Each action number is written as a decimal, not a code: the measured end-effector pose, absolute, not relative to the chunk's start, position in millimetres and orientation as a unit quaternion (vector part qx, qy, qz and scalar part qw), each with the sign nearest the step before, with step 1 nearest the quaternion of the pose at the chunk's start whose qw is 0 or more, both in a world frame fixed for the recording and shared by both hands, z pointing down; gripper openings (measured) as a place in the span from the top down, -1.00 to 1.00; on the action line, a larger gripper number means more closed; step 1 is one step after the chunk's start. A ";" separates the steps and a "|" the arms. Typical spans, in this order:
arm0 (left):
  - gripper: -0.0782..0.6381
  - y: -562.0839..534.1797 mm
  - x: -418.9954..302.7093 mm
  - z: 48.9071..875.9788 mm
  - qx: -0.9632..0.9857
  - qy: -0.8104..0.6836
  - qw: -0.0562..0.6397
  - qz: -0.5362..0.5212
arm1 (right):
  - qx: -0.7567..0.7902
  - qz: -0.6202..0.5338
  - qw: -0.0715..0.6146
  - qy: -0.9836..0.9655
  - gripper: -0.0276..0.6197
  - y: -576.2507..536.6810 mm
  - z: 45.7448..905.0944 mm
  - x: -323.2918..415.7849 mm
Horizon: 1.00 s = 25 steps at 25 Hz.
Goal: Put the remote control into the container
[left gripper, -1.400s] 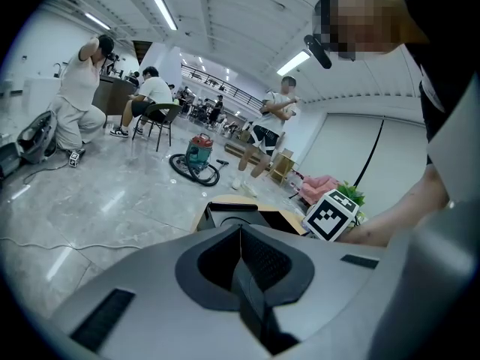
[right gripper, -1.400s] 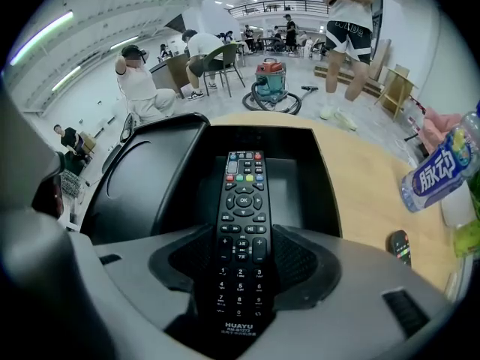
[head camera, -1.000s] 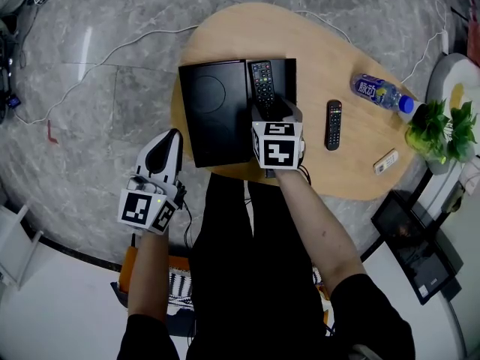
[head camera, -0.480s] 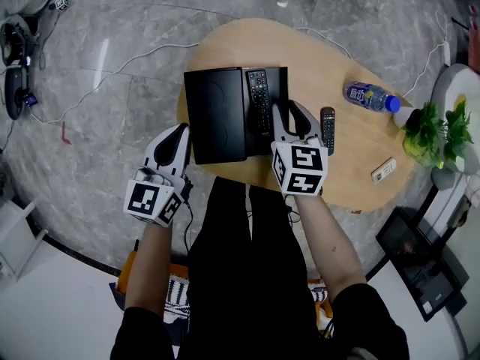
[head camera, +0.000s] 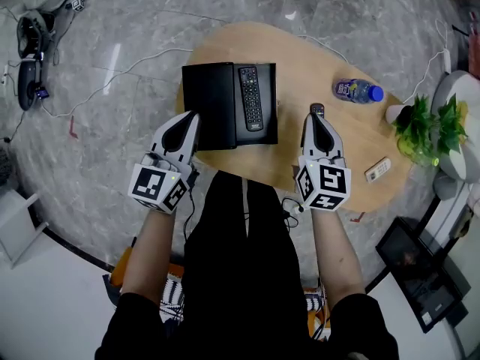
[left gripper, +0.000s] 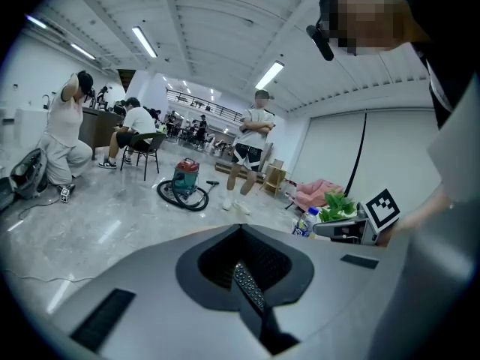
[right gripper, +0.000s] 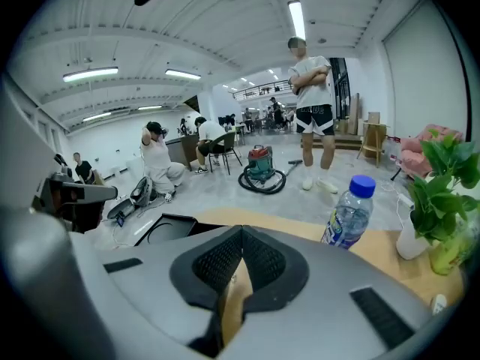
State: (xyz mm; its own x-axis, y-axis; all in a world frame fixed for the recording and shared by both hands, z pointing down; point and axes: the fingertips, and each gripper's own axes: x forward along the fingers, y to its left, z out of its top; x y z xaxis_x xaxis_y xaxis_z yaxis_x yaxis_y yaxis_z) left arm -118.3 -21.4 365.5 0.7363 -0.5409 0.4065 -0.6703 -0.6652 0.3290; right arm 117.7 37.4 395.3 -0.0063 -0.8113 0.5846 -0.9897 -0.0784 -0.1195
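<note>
A long black remote control (head camera: pixel 250 97) lies inside the black container (head camera: pixel 217 103) on the wooden table (head camera: pixel 300 58), in its right half. My right gripper (head camera: pixel 313 118) hovers to the right of the container and apart from it. Its jaws have just been closing and are shut with nothing between them. My left gripper (head camera: pixel 191 117) is shut and empty at the container's near left corner. Past its jaws (left gripper: pixel 241 231) in the left gripper view the remote control (left gripper: pixel 249 287) shows. The right gripper view looks along shut jaws (right gripper: pixel 241 232) to bare tabletop.
A second black remote (head camera: pixel 316 109) lies just beyond my right gripper's tip, mostly hidden. A water bottle (head camera: pixel 357 91), a potted plant (head camera: pixel 429 130) and a small white remote (head camera: pixel 377 169) sit at the table's right end. Cables run over the grey floor, and people stand and sit beyond.
The right gripper has let go of the remote control in the container, drawn back to the right and shut. Both grippers have risen; the left has moved closer to the container.
</note>
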 end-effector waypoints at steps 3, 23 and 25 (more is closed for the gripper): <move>0.76 -9.6 -104.6 360.8 0.907 -0.322 0.230 0.144 | 0.678 0.256 0.158 -0.671 0.88 53.7 388.6 122.1; 0.76 27.6 -54.6 378.6 0.916 -0.282 0.241 0.153 | 0.692 0.291 0.168 -0.639 0.88 120.6 428.2 170.3; 0.76 32.6 -43.9 385.4 0.918 -0.269 0.244 0.159 | 0.705 0.301 0.170 -0.620 0.87 133.9 436.5 185.2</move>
